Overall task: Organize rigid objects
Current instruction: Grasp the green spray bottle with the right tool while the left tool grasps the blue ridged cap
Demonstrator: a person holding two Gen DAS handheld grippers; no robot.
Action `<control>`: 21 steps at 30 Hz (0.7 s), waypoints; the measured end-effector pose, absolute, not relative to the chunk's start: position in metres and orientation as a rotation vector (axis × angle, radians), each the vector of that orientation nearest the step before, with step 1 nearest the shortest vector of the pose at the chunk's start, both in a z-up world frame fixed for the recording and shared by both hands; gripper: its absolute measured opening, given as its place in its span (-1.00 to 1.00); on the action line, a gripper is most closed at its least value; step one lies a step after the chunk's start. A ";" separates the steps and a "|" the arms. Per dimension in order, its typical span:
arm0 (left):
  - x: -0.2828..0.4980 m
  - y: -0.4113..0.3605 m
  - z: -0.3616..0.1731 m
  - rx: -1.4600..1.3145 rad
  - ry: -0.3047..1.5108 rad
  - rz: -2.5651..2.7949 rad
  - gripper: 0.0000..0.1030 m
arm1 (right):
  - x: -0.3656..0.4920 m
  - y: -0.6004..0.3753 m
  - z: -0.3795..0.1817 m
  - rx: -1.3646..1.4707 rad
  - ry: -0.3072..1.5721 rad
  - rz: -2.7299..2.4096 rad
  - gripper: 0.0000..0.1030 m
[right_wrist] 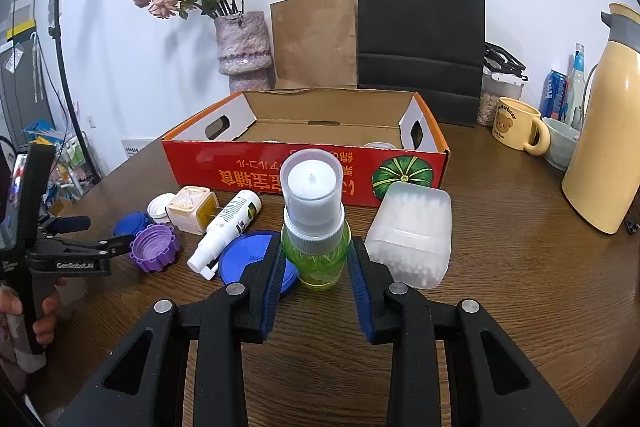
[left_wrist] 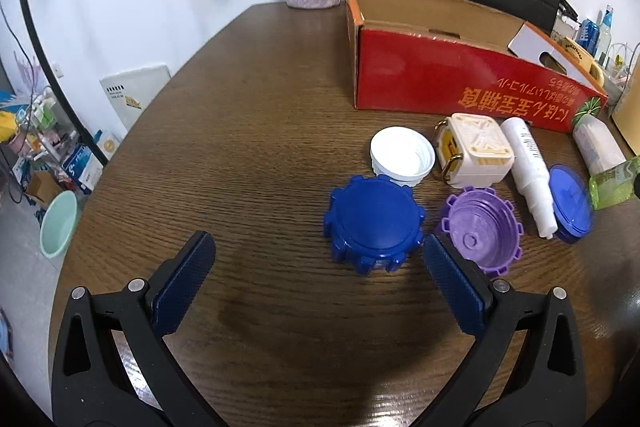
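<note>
green bottle (right_wrist: 316, 259) in right gripper (right_wrist: 316, 269), pads clamped on its body, at bench (right_wrist: 520, 287) front, box (right_wrist: 304, 163) at 12 | clear green plastic, ribbed white collar, clear cap | left gripper (left_wrist: 320, 267) agape, empty, notched blue lid (left_wrist: 374, 223) at its 1 | progress: early, most items unboxed, box nearly bare

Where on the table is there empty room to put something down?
Bare wood lies left of the blue cap, out to the table's edge, and between the red box and the yellow jug. It's crowded in front of the box: caps, the white bottle, the swab box.
</note>
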State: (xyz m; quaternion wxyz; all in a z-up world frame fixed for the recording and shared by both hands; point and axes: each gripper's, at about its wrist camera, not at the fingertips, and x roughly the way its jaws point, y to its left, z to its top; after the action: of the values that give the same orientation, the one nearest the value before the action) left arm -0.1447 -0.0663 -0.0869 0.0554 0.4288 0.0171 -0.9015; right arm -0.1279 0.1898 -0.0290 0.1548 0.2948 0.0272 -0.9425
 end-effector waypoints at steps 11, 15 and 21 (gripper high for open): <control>-0.162 -0.067 -0.095 1.377 0.073 -2.746 1.00 | -0.128 0.188 -0.030 0.850 0.086 -2.698 -0.32; -0.164 -0.066 -0.094 1.379 0.072 -2.747 1.00 | -0.128 0.188 -0.030 0.850 0.087 -2.698 -0.32; -0.165 -0.066 -0.094 1.380 0.069 -2.750 1.00 | -0.128 0.188 -0.033 0.860 0.090 -2.698 -0.32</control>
State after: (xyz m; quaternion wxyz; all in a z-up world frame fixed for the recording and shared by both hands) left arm -0.1650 -0.0661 -0.0940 0.0319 0.4480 0.0225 -0.8932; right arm -0.1281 0.1884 -0.0331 0.1536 0.2998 0.0314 -0.9410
